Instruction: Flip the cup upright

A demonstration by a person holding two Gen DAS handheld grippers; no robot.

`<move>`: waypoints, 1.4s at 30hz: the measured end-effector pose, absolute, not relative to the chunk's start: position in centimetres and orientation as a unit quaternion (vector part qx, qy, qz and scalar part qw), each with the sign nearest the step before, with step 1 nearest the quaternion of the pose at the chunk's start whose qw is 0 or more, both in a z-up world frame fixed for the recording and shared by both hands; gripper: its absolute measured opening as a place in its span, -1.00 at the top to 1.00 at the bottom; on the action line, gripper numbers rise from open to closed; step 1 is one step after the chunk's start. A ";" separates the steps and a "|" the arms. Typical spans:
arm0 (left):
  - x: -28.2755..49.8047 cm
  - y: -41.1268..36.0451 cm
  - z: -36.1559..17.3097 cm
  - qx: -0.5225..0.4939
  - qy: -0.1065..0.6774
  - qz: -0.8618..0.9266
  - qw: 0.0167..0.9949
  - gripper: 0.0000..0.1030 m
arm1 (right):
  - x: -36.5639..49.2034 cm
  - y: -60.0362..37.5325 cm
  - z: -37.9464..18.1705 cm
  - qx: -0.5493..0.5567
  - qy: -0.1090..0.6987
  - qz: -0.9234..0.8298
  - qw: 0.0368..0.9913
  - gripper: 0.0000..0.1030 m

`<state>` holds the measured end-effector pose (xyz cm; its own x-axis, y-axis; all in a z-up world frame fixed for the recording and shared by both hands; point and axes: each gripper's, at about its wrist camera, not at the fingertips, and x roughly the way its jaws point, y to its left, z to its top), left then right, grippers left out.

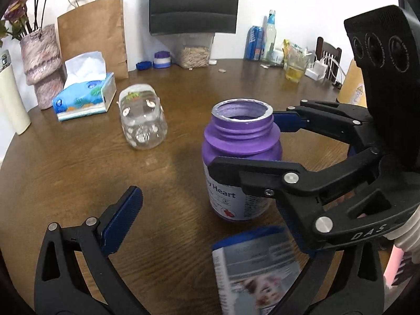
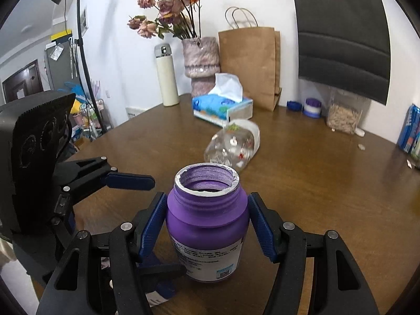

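A purple bottle [image 2: 207,220] with a white label and no cap stands upright on the brown table [image 2: 315,197], its mouth facing up. My right gripper [image 2: 207,225] is shut on it, one blue pad [image 2: 155,223] at each side of its shoulder. The left wrist view shows that same bottle [image 1: 241,141] held between the right gripper's [image 1: 244,144] black fingers. My left gripper [image 1: 194,215] hangs open just in front of the bottle, holding nothing. Beyond, a clear patterned jar [image 1: 143,120] lies on its side.
A blurred blue-and-white label [image 1: 254,270] covers my left gripper's right finger. At the table's far side stand a tissue box [image 1: 85,97], a pink vase [image 1: 42,63], a paper bag [image 1: 92,31], a cream flask [image 2: 166,76], a grain container [image 1: 194,52] and cans and bottles [image 1: 262,39].
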<state>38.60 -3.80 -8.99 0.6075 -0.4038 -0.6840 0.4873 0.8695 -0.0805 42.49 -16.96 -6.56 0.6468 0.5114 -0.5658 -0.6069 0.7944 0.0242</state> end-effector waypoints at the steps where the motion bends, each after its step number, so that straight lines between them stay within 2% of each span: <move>1: 38.5 -3.8 -9.1 0.056 0.369 -0.247 0.894 -0.95 | 42.5 -17.0 -6.7 -0.083 0.289 0.309 0.902 -0.31; 9: 37.8 -4.1 -8.9 0.059 0.374 -0.233 0.896 -0.97 | 42.2 -17.1 -6.9 -0.081 0.302 0.305 0.899 -0.32; 11: 37.4 -4.0 -8.8 0.059 0.377 -0.225 0.897 -0.97 | 41.9 -17.2 -6.6 -0.081 0.303 0.302 0.900 -0.38; 13: 36.8 -3.9 -8.4 0.058 0.375 -0.221 0.899 -0.97 | 41.2 -17.4 -6.0 -0.075 0.298 0.304 0.902 -0.53; 24: 31.2 -1.8 -3.5 0.060 0.282 -0.163 0.943 -1.00 | 36.4 -20.1 -0.3 -0.059 0.258 0.285 0.921 -0.54; 32: 27.1 1.0 -1.3 0.026 0.236 -0.104 0.966 -1.00 | 33.1 -23.8 0.6 -0.055 0.263 0.246 0.931 -0.55; 42: 23.6 0.8 -0.1 0.028 0.202 -0.095 0.974 -1.00 | 29.3 -24.1 2.0 -0.061 0.239 0.249 0.937 -0.55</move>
